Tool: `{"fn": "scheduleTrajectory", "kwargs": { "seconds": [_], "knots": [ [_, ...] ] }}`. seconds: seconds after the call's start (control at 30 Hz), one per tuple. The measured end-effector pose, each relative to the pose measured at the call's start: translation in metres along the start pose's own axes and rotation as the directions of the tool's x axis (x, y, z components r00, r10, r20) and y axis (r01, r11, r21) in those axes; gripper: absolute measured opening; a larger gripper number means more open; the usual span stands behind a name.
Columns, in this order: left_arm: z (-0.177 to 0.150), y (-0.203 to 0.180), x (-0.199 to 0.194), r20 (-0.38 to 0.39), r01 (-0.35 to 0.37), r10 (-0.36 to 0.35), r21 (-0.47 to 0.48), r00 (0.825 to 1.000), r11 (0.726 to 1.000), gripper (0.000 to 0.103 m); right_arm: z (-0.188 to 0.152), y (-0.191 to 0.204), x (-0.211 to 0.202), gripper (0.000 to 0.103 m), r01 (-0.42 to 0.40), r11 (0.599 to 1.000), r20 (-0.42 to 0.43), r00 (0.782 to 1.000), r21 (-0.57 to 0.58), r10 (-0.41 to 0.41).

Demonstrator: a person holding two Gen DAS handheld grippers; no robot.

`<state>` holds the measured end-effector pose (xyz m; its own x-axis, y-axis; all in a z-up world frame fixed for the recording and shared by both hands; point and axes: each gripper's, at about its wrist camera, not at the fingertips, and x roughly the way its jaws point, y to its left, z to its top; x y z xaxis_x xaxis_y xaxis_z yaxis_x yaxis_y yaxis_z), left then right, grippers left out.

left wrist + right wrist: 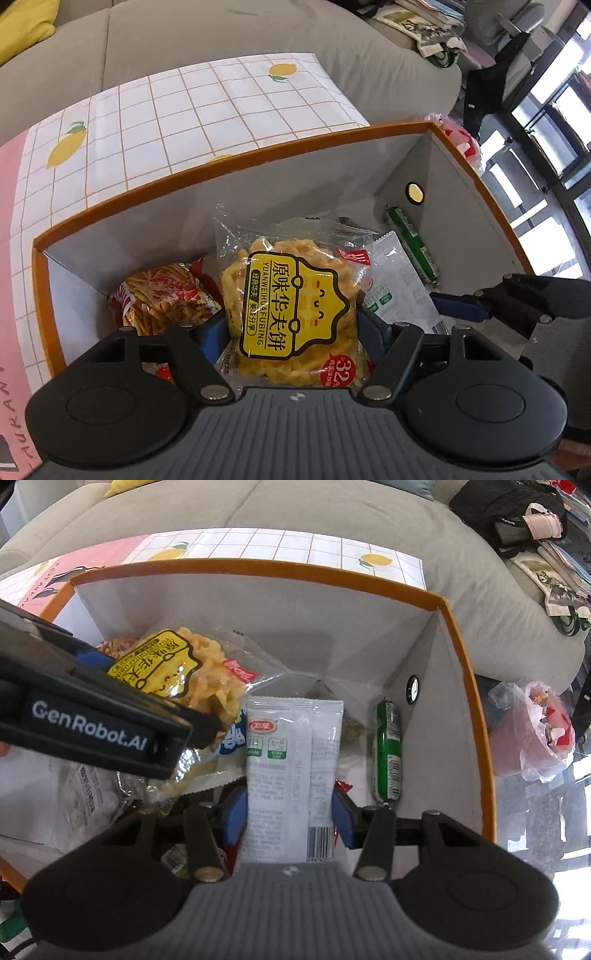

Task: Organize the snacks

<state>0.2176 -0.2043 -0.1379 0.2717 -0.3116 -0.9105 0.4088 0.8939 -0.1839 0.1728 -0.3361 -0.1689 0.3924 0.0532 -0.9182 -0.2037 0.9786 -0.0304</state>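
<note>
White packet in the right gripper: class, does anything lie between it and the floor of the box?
Nothing blocks the drop. The white packet hangs between the right gripper pads, inside the box. Below lie only loose snacks; the green sausage lies beside it.

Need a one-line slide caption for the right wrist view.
Right gripper lowers a white snack packet into the orange-rimmed box, beside a green sausage stick.
</note>
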Motion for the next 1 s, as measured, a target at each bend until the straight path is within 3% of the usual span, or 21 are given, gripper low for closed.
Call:
{"fn": "scheduleTrajectory", "kwargs": {
  "seconds": [0.27, 0.53, 0.73, 0.77, 0.87, 1.0],
  "knots": [
    [0.005, 0.003, -0.033, 0.06, 0.042, -0.042, 0.006, 0.997, 0.999, 0.085, 0.01, 0.003, -0.026, 0.063, 0.024, 1.0, 0.028, 0.999, -0.003, -0.024],
    [0.004, -0.003, -0.106, 0.199, 0.019, -0.032, 0.069, 0.979, 0.997, 0.085, 0.022, 0.012, -0.079, 0.07, 0.07, 0.996, 0.071, 0.995, 0.053, -0.074],
    [-0.015, 0.0, -0.187, 0.369, -0.035, -0.001, 0.09, 0.93, 0.995, 0.085, 0.027, 0.03, -0.144, 0.073, 0.024, 0.988, 0.198, 0.979, 0.149, -0.054],
    [-0.021, 0.001, -0.202, 0.399, -0.059, 0.016, 0.096, 0.917, 0.994, 0.085, 0.027, 0.035, -0.154, 0.08, 0.015, 0.987, 0.223, 0.973, 0.162, -0.052],
    [-0.04, 0.0, -0.24, 0.49, -0.154, 0.078, 0.116, 0.868, 0.981, 0.085, 0.024, 0.056, -0.189, 0.085, 0.005, 0.986, 0.32, 0.946, 0.164, -0.058],
    [-0.066, 0.001, -0.28, 0.556, -0.234, 0.132, 0.116, 0.821, 0.965, 0.085, 0.011, 0.09, -0.228, 0.091, 0.022, 0.985, 0.426, 0.9, 0.171, -0.094]
  ]
}}
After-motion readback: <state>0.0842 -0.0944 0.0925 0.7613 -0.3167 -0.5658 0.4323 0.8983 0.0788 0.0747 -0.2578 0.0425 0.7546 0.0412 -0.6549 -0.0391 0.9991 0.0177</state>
